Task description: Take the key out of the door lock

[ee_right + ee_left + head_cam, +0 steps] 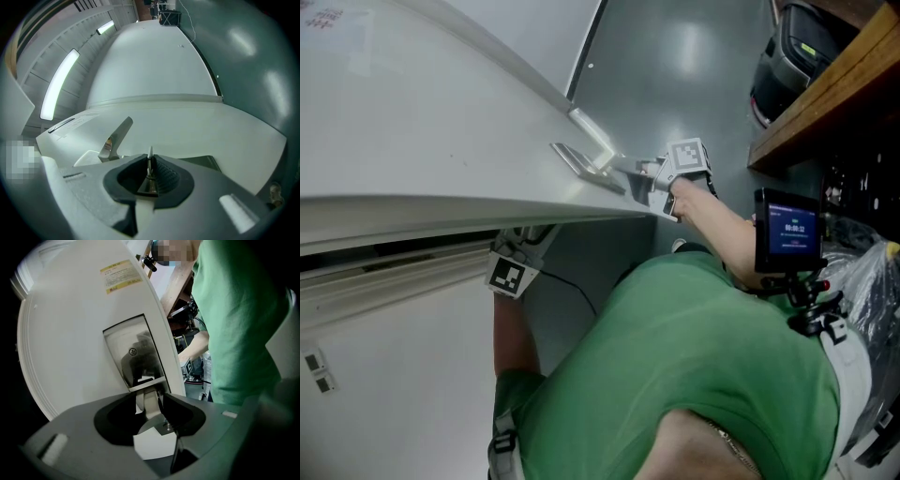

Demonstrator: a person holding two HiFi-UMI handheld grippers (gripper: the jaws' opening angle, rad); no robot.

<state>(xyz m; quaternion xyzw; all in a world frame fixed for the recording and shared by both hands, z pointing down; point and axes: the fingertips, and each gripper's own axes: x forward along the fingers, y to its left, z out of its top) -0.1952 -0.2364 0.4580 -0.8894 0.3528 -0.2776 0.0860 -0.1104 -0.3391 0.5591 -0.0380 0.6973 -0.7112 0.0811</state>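
The white door (412, 112) stands edge-on across the head view, with a silver lever handle (581, 155) on its far face. My right gripper (636, 173) is right beside that handle. In the right gripper view my right gripper (150, 165) is shut on a thin metal key (150, 157) that points at the door, close to the lever (116, 137). I cannot tell whether the key's tip is in the lock. My left gripper (514, 270) is below the door edge, its jaws hidden there. In the left gripper view my left gripper (150, 409) is closed around the other lever (152, 397) below its metal plate (133, 355).
A wooden shelf (825, 84) and a black appliance (792, 56) stand at the right over the grey floor (675, 56). A small lit screen (787, 230) is mounted at the person's right side. The green shirt (703, 375) fills the lower head view. A yellow label (121, 276) is on the door.
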